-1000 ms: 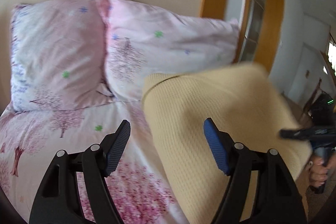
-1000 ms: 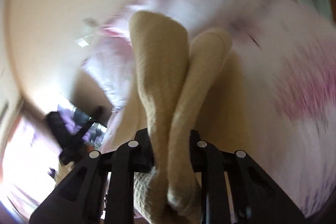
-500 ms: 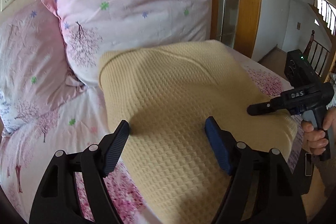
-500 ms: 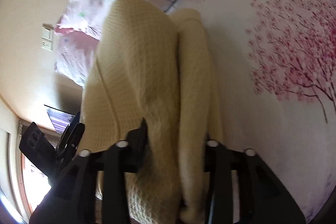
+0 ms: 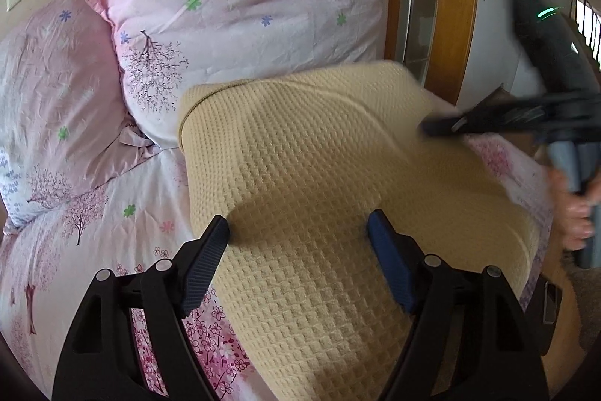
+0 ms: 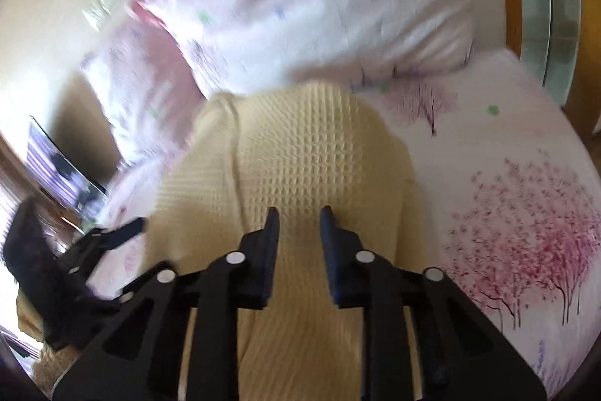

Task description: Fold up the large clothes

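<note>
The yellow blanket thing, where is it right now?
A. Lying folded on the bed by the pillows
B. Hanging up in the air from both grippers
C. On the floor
A: the yellow waffle-knit cloth rests on the flowered bedsheet, with both grippers open and holding nothing.

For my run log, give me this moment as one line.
stage: fold laid down | yellow waffle garment: folded on bed | left gripper: open, empty | right gripper: open, empty, above garment | pillows: behind
</note>
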Demonstrator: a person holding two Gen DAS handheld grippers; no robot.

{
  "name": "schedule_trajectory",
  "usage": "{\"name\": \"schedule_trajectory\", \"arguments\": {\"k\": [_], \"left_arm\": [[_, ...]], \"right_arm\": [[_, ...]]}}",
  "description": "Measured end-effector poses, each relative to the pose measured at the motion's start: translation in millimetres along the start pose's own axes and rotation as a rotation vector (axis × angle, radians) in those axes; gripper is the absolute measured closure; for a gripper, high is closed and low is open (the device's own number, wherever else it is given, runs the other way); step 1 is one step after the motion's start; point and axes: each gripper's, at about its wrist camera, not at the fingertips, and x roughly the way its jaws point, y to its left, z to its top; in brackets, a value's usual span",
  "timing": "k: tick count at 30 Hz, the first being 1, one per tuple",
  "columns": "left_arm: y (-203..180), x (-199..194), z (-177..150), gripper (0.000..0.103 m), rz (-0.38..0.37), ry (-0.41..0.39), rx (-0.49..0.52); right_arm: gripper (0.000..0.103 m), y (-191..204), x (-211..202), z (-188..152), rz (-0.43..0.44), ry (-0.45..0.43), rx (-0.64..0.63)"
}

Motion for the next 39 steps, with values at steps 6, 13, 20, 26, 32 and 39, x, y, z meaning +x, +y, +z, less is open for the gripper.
{"name": "schedule_trajectory", "arguments": {"k": [6,13,20,26,32,39], "left_arm": [[35,-16,17,0.026,0.025,-0.061,-0.102],[24,20,9,0.027,0.094,0.015,-0.048],[27,-15,-2,0.029,0.068,-0.039,-0.06],[-9,-44,-28,0.027,-0.032,-0.079,0.024],[-19,-18,-35,0.026,-0.065,-0.044,-0.024],[-22,-45,-38,0.027,-0.057,-0.104,-0.03]], "right_arm": [[0.103,-36,47,-3,0.092,0.205,0.153],[0.103,-40,28,-8,0.106,0.136,0.106],[0.08,-8,-55,-56,0.161,-0.042,-0.008],[0.079,5,-56,-94,0.062,-0.047,-0.096],[0.079,-11,-17,-95,0.047,-0.038,-0.029],[0.072,7,-63,-107,0.048,-0.167,-0.099]]}}
